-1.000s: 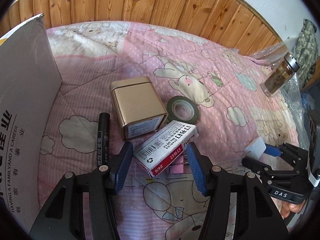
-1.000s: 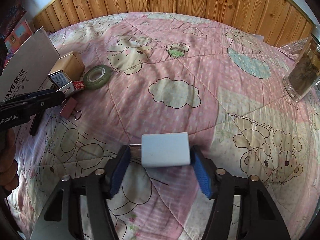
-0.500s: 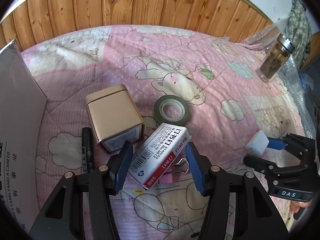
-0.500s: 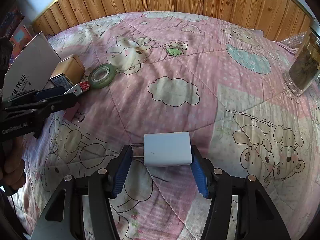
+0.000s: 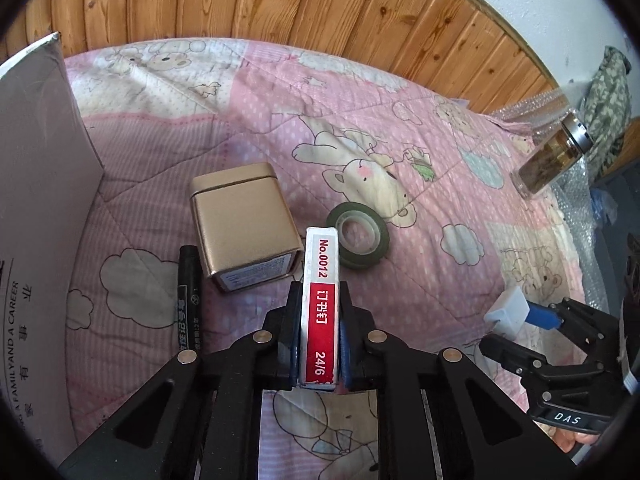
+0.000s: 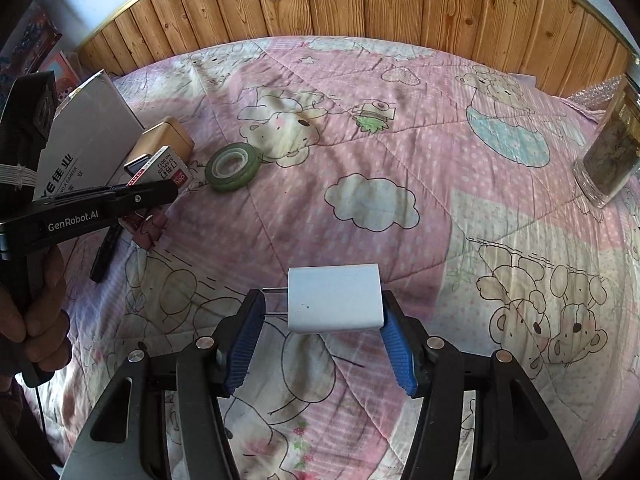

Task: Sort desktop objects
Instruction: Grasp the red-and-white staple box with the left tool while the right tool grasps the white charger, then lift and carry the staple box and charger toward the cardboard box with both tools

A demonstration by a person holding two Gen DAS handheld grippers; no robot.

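Observation:
My left gripper (image 5: 319, 300) is shut on a red and white staples box (image 5: 320, 292) and holds it on edge above the pink quilt. Beyond it lie a gold tin (image 5: 244, 228), a green tape roll (image 5: 358, 236) and a black marker (image 5: 190, 300). My right gripper (image 6: 324, 312) is shut on a white plug charger (image 6: 334, 298), prongs to the left, held above the quilt. The right wrist view also shows the staples box (image 6: 168, 166), the tin (image 6: 164, 138), the tape roll (image 6: 232, 166) and a pink binder clip (image 6: 150, 230).
A white cardboard box wall (image 5: 36, 200) stands at the left. A glass jar with a metal lid (image 5: 554, 158) stands at the far right by bubble wrap. A wooden headboard (image 5: 280, 4) runs along the back. The quilt (image 6: 380, 140) covers the whole surface.
My left gripper closed on the staples box and lifted it on edge, off the binder clip. My right gripper kept hold of the charger.

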